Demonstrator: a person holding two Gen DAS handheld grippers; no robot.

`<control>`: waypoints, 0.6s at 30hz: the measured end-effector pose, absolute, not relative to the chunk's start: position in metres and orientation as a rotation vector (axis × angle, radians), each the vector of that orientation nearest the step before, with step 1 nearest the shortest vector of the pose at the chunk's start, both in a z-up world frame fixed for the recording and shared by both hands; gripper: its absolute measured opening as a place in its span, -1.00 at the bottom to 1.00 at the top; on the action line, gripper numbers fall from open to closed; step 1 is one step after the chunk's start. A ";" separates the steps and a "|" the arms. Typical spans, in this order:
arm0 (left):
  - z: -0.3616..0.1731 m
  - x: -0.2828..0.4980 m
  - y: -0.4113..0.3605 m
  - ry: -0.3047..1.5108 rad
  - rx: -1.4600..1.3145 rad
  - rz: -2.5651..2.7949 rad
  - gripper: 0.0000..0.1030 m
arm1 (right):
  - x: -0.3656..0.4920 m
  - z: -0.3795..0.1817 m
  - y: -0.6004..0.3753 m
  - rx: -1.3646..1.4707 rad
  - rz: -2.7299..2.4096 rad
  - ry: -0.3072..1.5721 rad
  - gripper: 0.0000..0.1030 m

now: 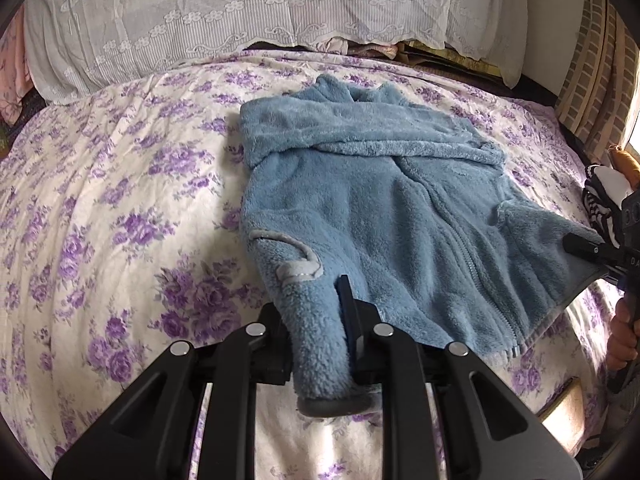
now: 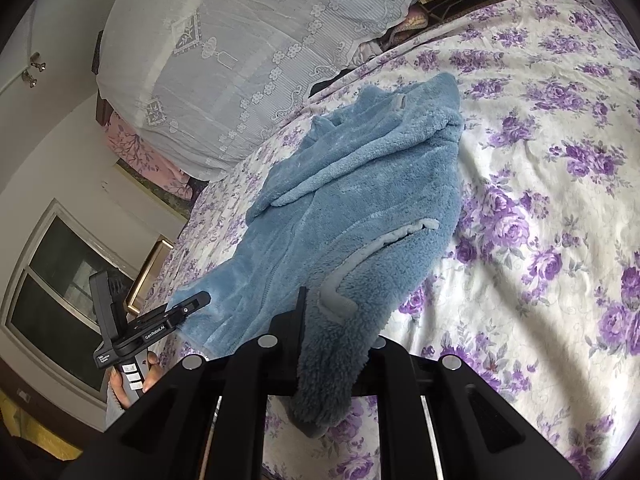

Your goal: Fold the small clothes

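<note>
A blue fleece zip jacket (image 1: 360,200) lies front up on the floral bedspread (image 1: 120,200), its sleeves folded across the chest. My left gripper (image 1: 312,300) is shut on the near hem corner by the grey-trimmed pocket (image 1: 296,268), and fleece hides its left finger. The right gripper (image 1: 576,244) is at the other hem corner, at the right edge of the left wrist view. In the right wrist view my right gripper (image 2: 336,320) is shut on its hem corner of the jacket (image 2: 360,184). There the left gripper (image 2: 196,302), in a hand, meets the far corner.
White lace-covered bedding (image 1: 240,12) is stacked along the head of the bed. A window (image 2: 60,292) and a wooden frame (image 2: 148,272) stand past the bed's edge. A hand (image 1: 624,336) with a striped sleeve (image 1: 600,200) is at the right.
</note>
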State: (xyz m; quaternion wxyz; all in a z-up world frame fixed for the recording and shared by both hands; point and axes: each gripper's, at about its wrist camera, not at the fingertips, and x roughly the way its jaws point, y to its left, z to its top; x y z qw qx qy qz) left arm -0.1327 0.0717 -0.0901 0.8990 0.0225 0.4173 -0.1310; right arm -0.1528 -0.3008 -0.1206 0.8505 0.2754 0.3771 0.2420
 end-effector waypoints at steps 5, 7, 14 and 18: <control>-0.084 -0.131 0.066 0.837 0.078 -0.252 -0.64 | -0.150 -0.118 -0.302 0.579 0.516 0.786 -0.76; -0.082 -0.130 0.063 0.828 0.095 -0.244 -0.64 | -0.148 -0.116 -0.302 0.577 0.517 0.782 -0.76; -0.074 -0.121 0.060 0.803 0.113 -0.226 -0.62 | -0.138 -0.101 -0.297 0.552 0.529 0.761 -0.76; -0.067 -0.112 0.057 0.782 0.128 -0.214 -0.61 | -0.127 -0.092 -0.295 0.544 0.540 0.745 -0.76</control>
